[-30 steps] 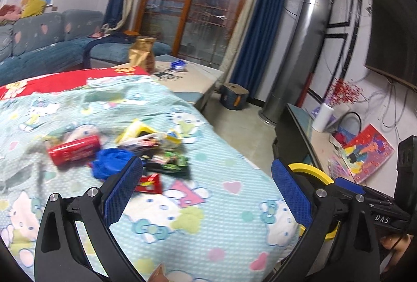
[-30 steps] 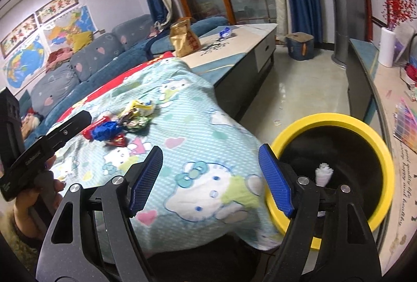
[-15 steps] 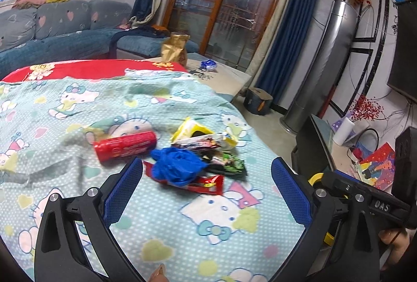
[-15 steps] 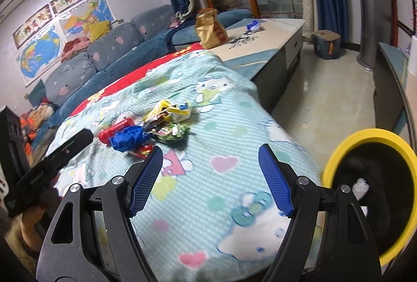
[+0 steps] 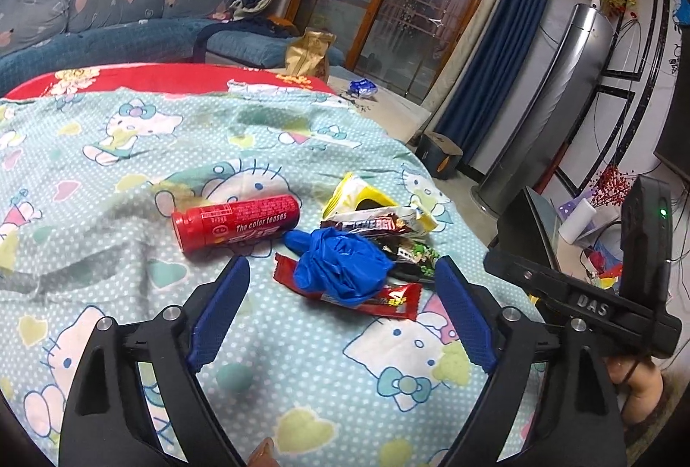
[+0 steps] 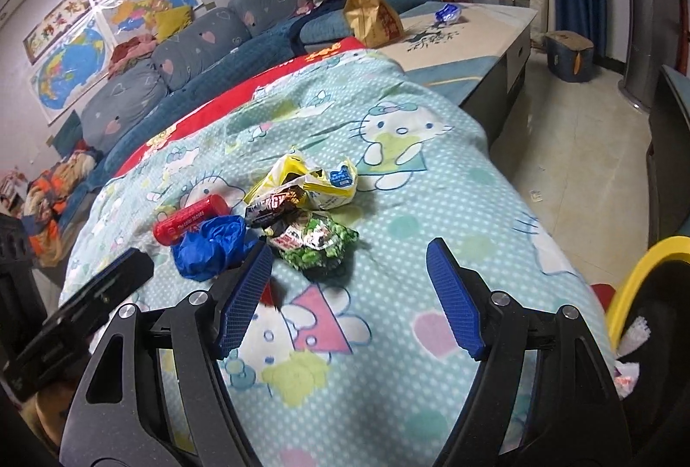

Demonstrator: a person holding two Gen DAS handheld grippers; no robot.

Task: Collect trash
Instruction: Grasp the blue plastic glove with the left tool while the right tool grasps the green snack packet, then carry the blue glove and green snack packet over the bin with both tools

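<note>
Both my claws gape wide and empty, the left gripper point(image 5: 340, 307) and right gripper point(image 6: 349, 294), ribbed blue pads over the soft dotted blanket point(image 5: 129, 148). Just beyond lies a crumpled blue glove point(image 5: 340, 268) on glossy wrappers point(image 6: 315, 238), touching a smooth red tube point(image 5: 237, 221); the round yellow-rimmed bin point(image 6: 634, 281) sits past the blanket's right edge.

Trash pile, on bed cover
Red tube point(image 5: 236, 223) on its side; crumpled blue glove point(image 5: 340, 266) atop red wrapper point(image 5: 388, 301); yellow point(image 6: 321, 182), brown point(image 6: 274, 204), green wrappers point(image 6: 317, 242) touching.
</note>
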